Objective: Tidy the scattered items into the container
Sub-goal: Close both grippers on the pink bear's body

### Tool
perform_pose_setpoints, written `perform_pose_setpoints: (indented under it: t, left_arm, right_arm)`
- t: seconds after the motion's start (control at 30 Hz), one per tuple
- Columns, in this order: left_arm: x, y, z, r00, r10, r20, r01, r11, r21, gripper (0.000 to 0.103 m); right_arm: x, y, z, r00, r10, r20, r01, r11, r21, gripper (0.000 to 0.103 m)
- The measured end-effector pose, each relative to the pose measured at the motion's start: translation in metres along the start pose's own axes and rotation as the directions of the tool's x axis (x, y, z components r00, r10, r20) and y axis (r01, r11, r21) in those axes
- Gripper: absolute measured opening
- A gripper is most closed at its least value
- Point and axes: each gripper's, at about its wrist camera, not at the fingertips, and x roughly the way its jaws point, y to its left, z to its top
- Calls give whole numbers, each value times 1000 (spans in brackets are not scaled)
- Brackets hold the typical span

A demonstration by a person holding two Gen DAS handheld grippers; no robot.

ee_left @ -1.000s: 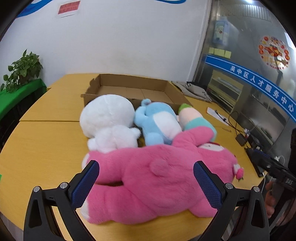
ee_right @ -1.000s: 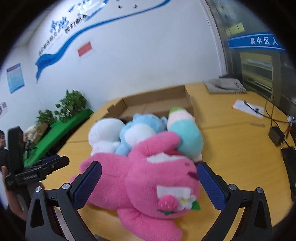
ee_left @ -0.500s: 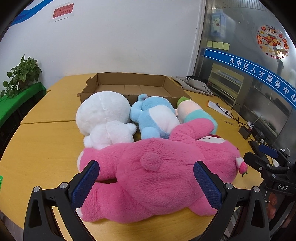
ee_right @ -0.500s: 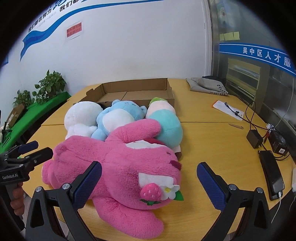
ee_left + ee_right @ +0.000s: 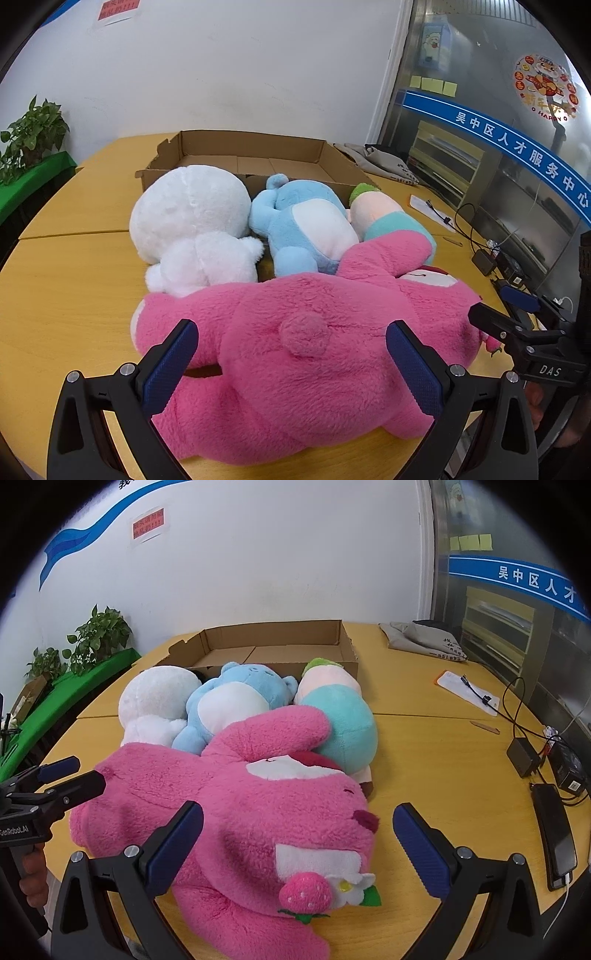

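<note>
Judging from how things lie, the biggest risk is the pink plush bear (image 5: 314,354), which sprawls across the near side of the yellow table (image 5: 74,295) with 1 arm draped over the teal and cream plush (image 5: 340,716); a lift from 1 end only would likely let its soft body sag and drag that neighbour, or the blue plush (image 5: 306,225) and white plush (image 5: 192,218) pressed against it, toward the table edge. The left gripper (image 5: 291,354) hangs over the bear's back near its tail with fingers spread wide and holding nothing, and the right gripper (image 5: 297,840) hangs over the bear's head, equally wide and empty, so neither has any purchase yet. All 4 toys lie outside the cardboard box (image 5: 347,646), bunched just in front of its near wall, and the box looks shallow, so a bulky bear may spill over the rim or push the light box along the table. A phone (image 5: 556,834) and cables (image 5: 517,701) lie to the right, where a swinging limb could catch them. The bear hides the table beneath it and the lower parts of the other 3 toys; the box's near wall is mostly covered, and its floor shows only partly.
</note>
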Motion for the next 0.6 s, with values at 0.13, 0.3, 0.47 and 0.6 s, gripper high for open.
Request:
perform_pose_setpoints:
  t: [0.13,0.3,0.47,0.6]
  left_arm:
    - [1,-3,2,1000,-4,9,4,1000,12,103]
    - [2,-2,3,1000,-9,7,9,1000,0,103]
    - [4,4,1,997,-77,-18,76,996,-35,103]
    - [7,5,-1,993,-110,-35,108,993,-51,103]
  right_arm:
    - [4,0,2,1000,-7,0,7,1000,-6,102]
    - [8,-2,3,1000,1,-6,-1,1000,-2,102]
    - [10,-3,3,1000,24,-9,-24,1000,1,102]
    - [10,-3,2,999,50,-8,-50,999,-2,102]
